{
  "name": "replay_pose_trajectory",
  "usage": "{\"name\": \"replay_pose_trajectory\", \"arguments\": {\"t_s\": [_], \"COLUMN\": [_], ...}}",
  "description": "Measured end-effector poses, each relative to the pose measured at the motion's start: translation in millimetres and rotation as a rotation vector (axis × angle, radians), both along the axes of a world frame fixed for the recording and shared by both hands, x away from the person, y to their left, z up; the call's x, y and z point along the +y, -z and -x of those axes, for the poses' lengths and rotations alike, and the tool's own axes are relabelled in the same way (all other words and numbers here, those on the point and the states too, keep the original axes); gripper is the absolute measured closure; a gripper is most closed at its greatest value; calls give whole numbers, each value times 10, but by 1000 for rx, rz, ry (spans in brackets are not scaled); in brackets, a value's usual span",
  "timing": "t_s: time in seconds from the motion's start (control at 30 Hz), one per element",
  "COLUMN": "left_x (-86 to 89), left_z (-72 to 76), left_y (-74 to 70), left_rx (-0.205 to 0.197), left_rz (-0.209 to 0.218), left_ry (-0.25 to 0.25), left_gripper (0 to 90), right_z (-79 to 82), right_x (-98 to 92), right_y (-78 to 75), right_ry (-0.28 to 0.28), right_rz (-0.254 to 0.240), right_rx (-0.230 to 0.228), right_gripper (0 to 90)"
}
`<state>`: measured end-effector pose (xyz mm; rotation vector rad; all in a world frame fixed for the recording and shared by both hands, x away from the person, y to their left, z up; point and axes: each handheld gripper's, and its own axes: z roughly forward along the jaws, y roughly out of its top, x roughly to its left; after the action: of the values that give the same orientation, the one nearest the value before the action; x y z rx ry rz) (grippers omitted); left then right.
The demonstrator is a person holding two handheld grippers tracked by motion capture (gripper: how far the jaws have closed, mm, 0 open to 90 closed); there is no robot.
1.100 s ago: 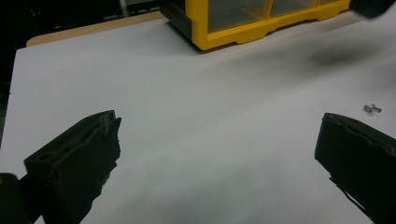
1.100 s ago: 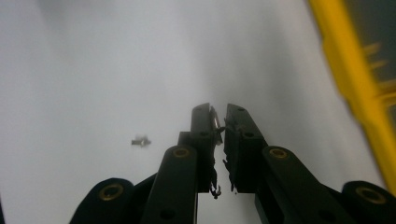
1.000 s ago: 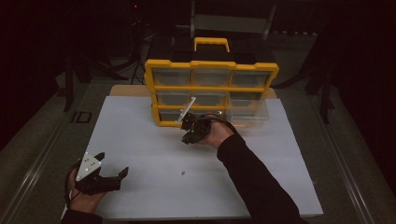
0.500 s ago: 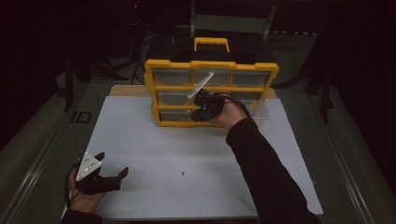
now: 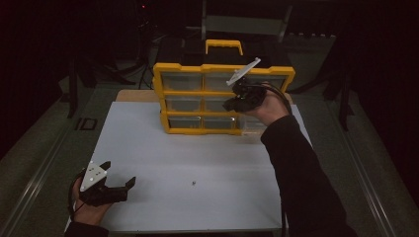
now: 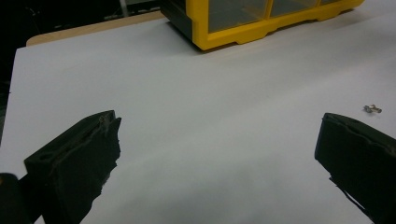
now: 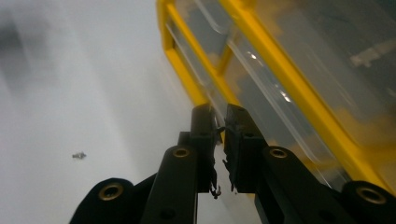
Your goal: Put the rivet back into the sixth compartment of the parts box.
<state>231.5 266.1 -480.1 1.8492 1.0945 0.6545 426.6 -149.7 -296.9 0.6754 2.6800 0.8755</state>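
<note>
High view: a yellow drawer cabinet [image 5: 223, 98] stands upright at the far side of a white table [image 5: 148, 148]. The right gripper [image 5: 232, 102] is raised in front of the cabinet's upper right drawers, jaws pressed nearly together; whether they pinch anything is too small to tell. The left gripper [image 5: 118, 190] rests near the table's front left corner, jaws spread wide and empty. A tiny screw [image 5: 193, 183] lies loose on the table, well apart from both.

Left gripper view: the open jaws frame bare table, with the screw [image 6: 372, 108] just beyond the right jaw.

Right gripper view: the closed jaws hang just beside a clear drawer front [image 7: 261, 70].

Risk: the raised gripper could knock the light cabinet backward, or miss the drawer's lip. The loose screw could roll off if brushed by a sleeve.
</note>
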Motion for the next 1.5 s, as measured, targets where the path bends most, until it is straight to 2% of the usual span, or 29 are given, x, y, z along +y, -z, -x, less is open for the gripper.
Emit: {"name": "replay_pose_trajectory", "arguments": {"t_s": [0.33, 0.57, 0.6, 0.63, 0.67, 0.7, 0.77, 1.13, 1.5], "left_x": [-10, -13, -11, -10, -8, -8, -11, -9, -8], "left_z": [-6, -7, -6, -6, -6, -7, -8, -6, -3], "left_y": [5, 6, 5, 6, 6, 7, 8, 4, 4], "left_rx": [3, 5, 5, 5, 4, 5, 6, 4, 1], "left_rz": [-3, -4, -5, -4, -4, -3, -3, -5, 1], "left_ry": [1, 0, 1, 1, 2, 2, 1, 3, 1], "left_gripper": [8, 8, 8, 8, 8, 8, 8, 8, 8], "right_z": [35, 52, 53, 53, 52, 51, 79, 105, 142], "right_x": [-484, -609, -616, -623, -625, -622, -599, -446, -97], "right_y": [-64, -68, -64, -58, -49, -36, -21, -9, 35], "right_ry": [79, 101, 102, 102, 100, 93, 112, 76, 17], "right_rz": [24, 38, 37, 34, 29, 27, 57, 48, 39], "right_rx": [-18, -26, -23, -18, -8, 9, -43, -68, -85], "right_gripper": [817, 814, 792, 679, 510, 421, 195, 148, 142]}}
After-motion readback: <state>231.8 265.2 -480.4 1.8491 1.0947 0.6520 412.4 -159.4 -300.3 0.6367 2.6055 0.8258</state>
